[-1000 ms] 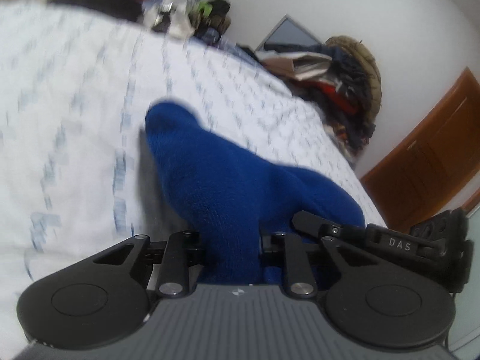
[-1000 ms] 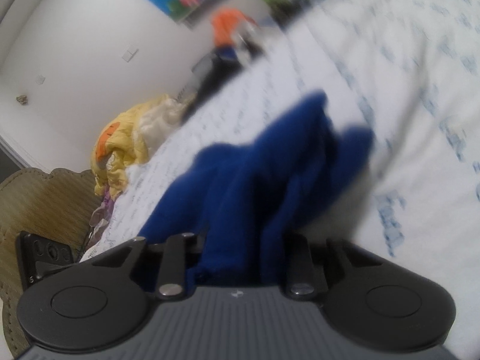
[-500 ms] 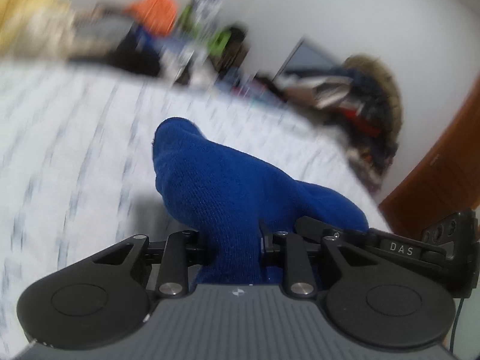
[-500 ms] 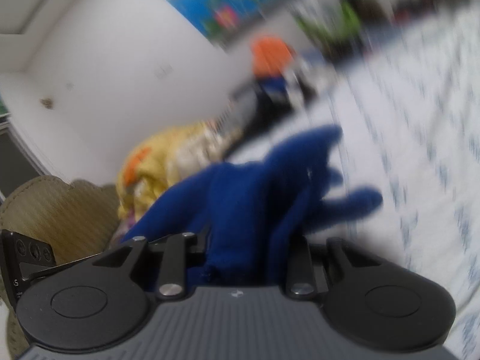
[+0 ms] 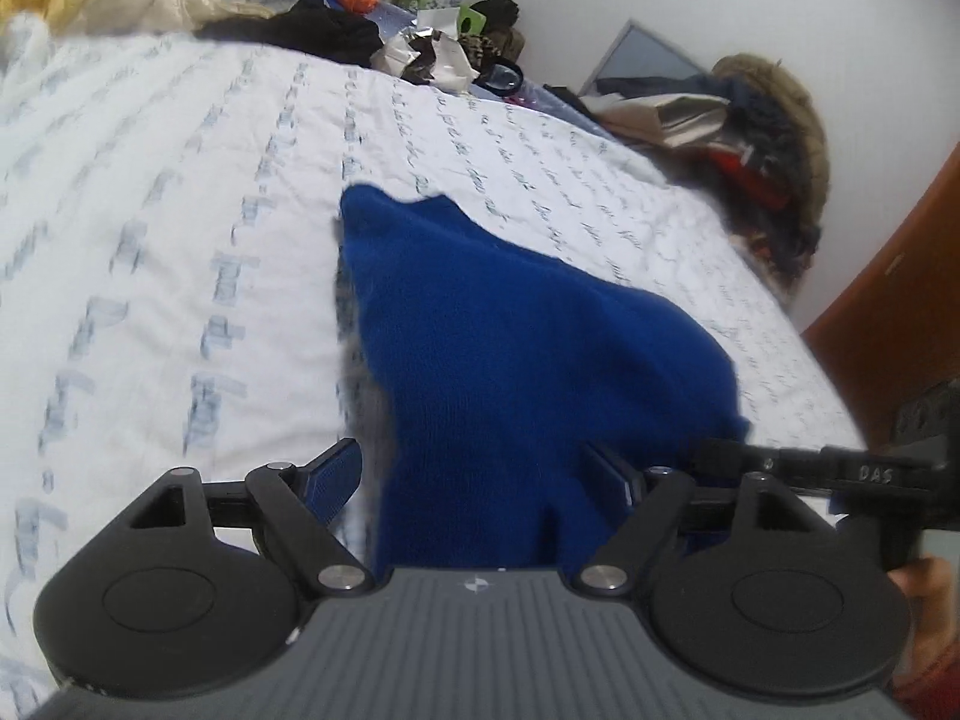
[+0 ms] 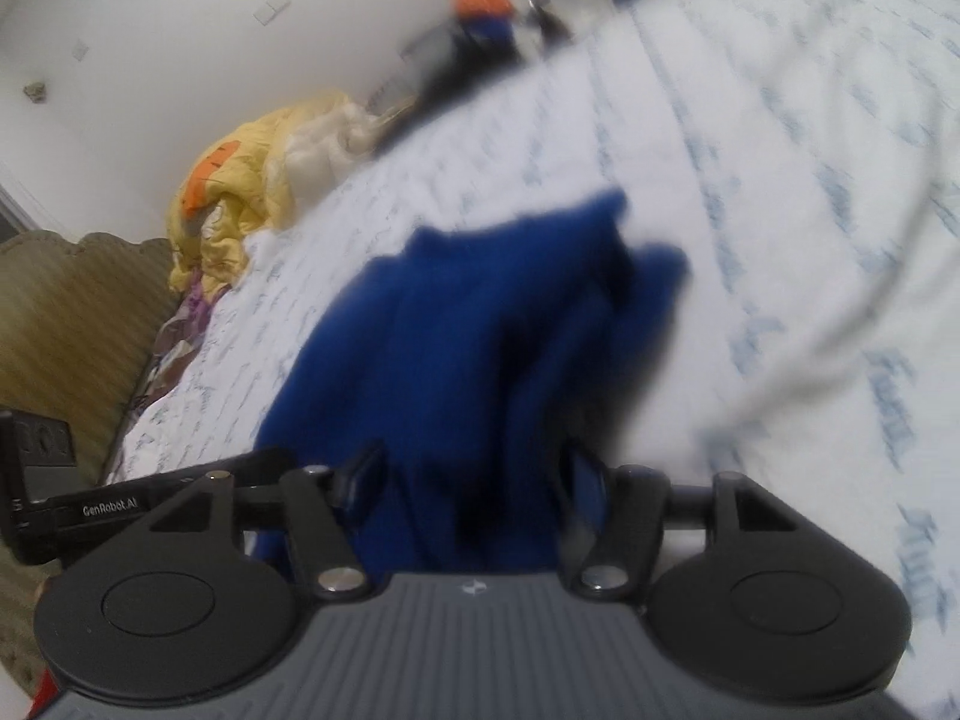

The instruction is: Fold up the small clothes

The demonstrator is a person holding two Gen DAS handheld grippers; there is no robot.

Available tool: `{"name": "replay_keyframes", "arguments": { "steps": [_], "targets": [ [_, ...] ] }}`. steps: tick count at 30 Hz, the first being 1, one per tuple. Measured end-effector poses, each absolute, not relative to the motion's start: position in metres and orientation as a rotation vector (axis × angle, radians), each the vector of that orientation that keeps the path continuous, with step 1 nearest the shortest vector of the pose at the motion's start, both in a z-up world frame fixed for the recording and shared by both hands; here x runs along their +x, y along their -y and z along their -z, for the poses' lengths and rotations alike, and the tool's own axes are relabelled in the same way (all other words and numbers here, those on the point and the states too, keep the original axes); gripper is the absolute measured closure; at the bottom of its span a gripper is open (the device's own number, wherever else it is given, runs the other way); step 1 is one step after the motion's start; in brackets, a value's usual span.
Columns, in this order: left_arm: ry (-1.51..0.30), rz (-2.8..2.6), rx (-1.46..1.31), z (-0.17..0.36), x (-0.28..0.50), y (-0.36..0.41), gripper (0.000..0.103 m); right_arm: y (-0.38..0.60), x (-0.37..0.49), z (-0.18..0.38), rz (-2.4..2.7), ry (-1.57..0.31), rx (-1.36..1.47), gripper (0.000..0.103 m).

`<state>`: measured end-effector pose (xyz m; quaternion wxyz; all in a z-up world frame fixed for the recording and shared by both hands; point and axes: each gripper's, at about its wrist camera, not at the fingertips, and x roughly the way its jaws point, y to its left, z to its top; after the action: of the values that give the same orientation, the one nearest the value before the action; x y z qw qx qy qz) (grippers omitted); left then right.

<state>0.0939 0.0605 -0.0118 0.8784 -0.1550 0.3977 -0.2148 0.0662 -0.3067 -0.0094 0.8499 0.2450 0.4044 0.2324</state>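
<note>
Blue garment (image 5: 528, 360) on printed bedsheet (image 5: 180, 240)

The left gripper (image 5: 477, 480), jaws opening, straddles blue cloth (image 5: 516, 330) on the bedsheet (image 5: 180, 210).

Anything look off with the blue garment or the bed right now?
The blue garment lies bunched and uneven on the white bedspread, not flat. Both grippers, left and right, are opening around it. Loose clothes pile clutters the far edge.
</note>
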Motion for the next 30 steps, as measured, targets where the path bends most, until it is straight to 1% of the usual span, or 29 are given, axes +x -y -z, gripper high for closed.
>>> {"name": "replay_keyframes", "arguments": {
  "steps": [1, 3, 4, 5, 6, 7, 8, 9, 10, 11, 13, 15, 18, 21, 22, 23, 24, 26, 28, 30],
  "targets": [
    [-0.834, 0.467, -0.349, 0.014, 0.090, -0.064, 0.026, 0.311, 0.058, 0.012, -0.489, -0.855, 0.517, 0.040],
    [-0.835, 0.502, -0.375, 0.019, 0.080, -0.066, 0.033, 0.317, 0.045, 0.018, -0.486, -0.861, 0.509, 0.040],
    [-0.837, 0.507, -0.369, 0.019, 0.076, -0.065, 0.046, 0.318, 0.039, 0.021, -0.496, -0.858, 0.509, 0.040],
    [-0.842, 0.502, -0.349, 0.021, 0.073, -0.062, 0.063, 0.316, 0.035, 0.023, -0.515, -0.843, 0.511, 0.040],
    [-0.850, 0.495, -0.326, 0.022, 0.072, -0.058, 0.071, 0.315, 0.032, 0.023, -0.531, -0.840, 0.512, 0.042],
    [-0.856, 0.493, -0.310, 0.021, 0.072, -0.055, 0.081, 0.311, 0.032, 0.023, -0.544, -0.844, 0.509, 0.049],
    [-0.862, 0.491, -0.311, 0.021, 0.073, -0.055, 0.087, 0.306, 0.032, 0.023, -0.554, -0.852, 0.501, 0.058],
    [-0.870, 0.489, -0.324, 0.020, 0.075, -0.055, 0.088, 0.300, 0.033, 0.022, -0.547, -0.860, 0.487, 0.077],
    [-0.880, 0.488, -0.349, 0.017, 0.077, -0.057, 0.089, 0.295, 0.034, 0.020, -0.537, -0.862, 0.467, 0.086],
    [-0.890, 0.488, -0.381, 0.014, 0.077, -0.061, 0.090, 0.294, 0.033, 0.018, -0.534, -0.860, 0.457, 0.089],
    [-0.910, 0.484, -0.453, 0.009, 0.077, -0.071, 0.091, 0.300, 0.028, 0.011, -0.570, -0.850, 0.515, 0.092],
    [-0.931, 0.478, -0.501, 0.005, 0.074, -0.079, 0.091, 0.311, 0.020, 0.004, -0.616, -0.836, 0.593, 0.093],
    [-0.960, 0.459, -0.471, 0.011, 0.070, -0.081, 0.091, 0.320, 0.006, -0.002, -0.605, -0.840, 0.568, 0.093],
    [-0.977, 0.408, -0.352, 0.023, 0.066, -0.070, 0.087, 0.311, -0.004, 0.002, -0.500, -0.887, 0.387, 0.092],
    [-0.957, 0.399, -0.329, 0.021, 0.063, -0.068, 0.083, 0.308, -0.008, 0.000, -0.450, -0.880, 0.326, 0.091],
    [-0.932, 0.380, -0.305, 0.017, 0.059, -0.067, 0.073, 0.307, -0.013, -0.003, -0.412, -0.852, 0.282, 0.091],
    [-0.897, 0.353, -0.272, 0.011, 0.056, -0.066, 0.065, 0.305, -0.018, -0.010, -0.383, -0.807, 0.257, 0.091],
    [-0.777, 0.298, -0.179, -0.005, 0.049, -0.059, 0.033, 0.299, -0.026, -0.026, -0.357, -0.703, 0.236, 0.091],
    [-0.669, 0.233, -0.063, -0.016, 0.043, -0.044, 0.018, 0.284, -0.031, -0.038, -0.356, -0.606, 0.198, 0.091],
    [-0.620, 0.180, 0.037, -0.017, 0.039, -0.023, 0.018, 0.262, -0.032, -0.039, -0.344, -0.551, 0.133, 0.091]
  ]
}}
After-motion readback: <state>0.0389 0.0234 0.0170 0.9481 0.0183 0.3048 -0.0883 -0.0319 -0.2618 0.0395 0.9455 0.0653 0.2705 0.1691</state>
